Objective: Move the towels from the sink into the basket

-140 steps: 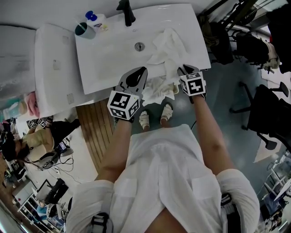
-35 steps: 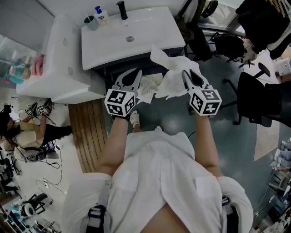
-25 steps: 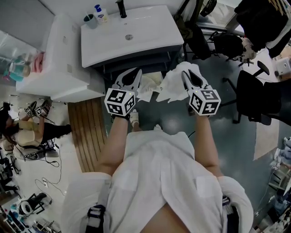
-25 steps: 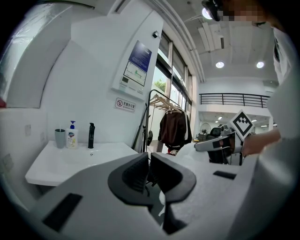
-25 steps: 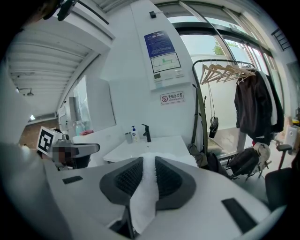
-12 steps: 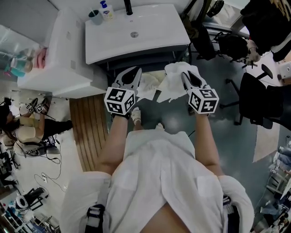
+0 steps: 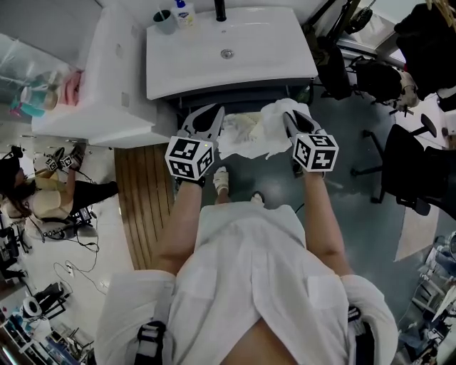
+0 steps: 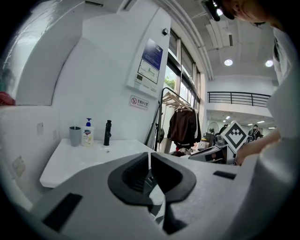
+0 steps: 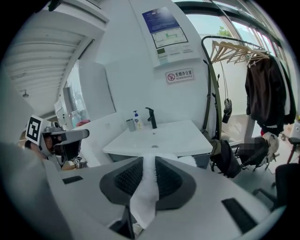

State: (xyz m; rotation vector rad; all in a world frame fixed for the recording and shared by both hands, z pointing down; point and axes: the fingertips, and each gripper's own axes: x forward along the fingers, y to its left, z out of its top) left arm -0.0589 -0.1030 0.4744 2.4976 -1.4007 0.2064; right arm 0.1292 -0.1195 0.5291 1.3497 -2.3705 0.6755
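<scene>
The right gripper is clamped on one white towel; a strip of the cloth is pinched between the two pads and trails back toward the camera. In the head view this towel is seen bunched at the 12 o'clock end of that gripper, held in the air in front of the sink and clear of the basin.

The left gripper is drawn nearly together, with only a narrow slit left between its two pads, and nothing is gripped in it. It is held at 9 o'clock of the right gripper, at about the same height in the view.

A second white towel is seen lower down between the two grippers, at 9 o'clock of the held one; what it rests in cannot be made out.

One sink is seen at 12 o'clock of both grippers. At its far edge stand one black faucet, one soap bottle and one cup.
</scene>
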